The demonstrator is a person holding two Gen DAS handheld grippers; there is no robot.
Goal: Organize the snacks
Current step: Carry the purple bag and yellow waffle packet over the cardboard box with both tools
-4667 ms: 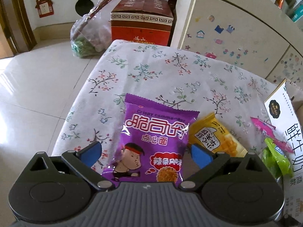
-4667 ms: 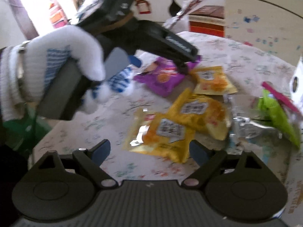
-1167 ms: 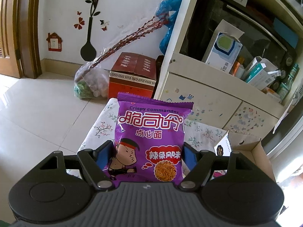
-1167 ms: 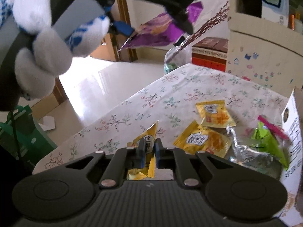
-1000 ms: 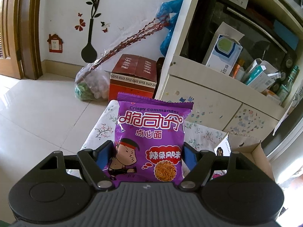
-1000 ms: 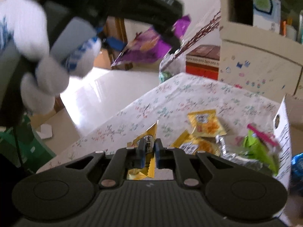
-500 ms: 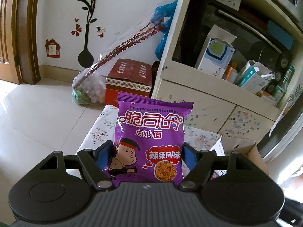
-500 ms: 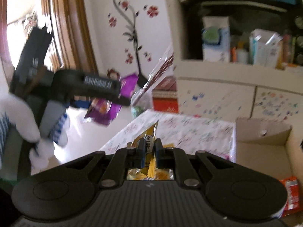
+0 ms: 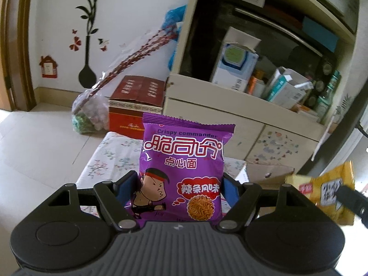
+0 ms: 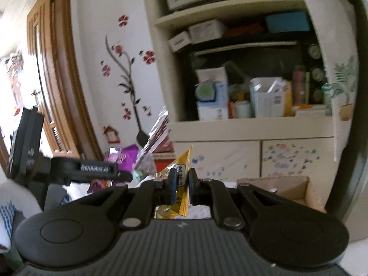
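My left gripper (image 9: 179, 186) is shut on a purple noodle-snack packet (image 9: 184, 168), which stands upright between the blue pads, lifted above the floral tablecloth (image 9: 110, 156). In the right wrist view my right gripper (image 10: 181, 178) is shut on a yellow snack packet (image 10: 182, 163), held edge-on and raised in the air. That yellow packet (image 9: 326, 193) also shows at the right edge of the left wrist view, blurred. The left gripper and its purple packet (image 10: 122, 158) appear at the left of the right wrist view, held by a gloved hand (image 10: 13, 204).
An open cardboard box (image 9: 269, 172) sits at the far right end of the table; it shows as the open cardboard box (image 10: 289, 188) in the right wrist view. Behind it stands a cream cabinet (image 9: 253, 119) with cluttered shelves. A red carton (image 9: 135, 103) and a plastic bag (image 9: 89, 115) rest on the floor.
My right gripper has risen and swung up with the yellow packet, so the table's loose snacks have dropped out of its view. My left gripper has drifted slightly, still holding the purple packet.
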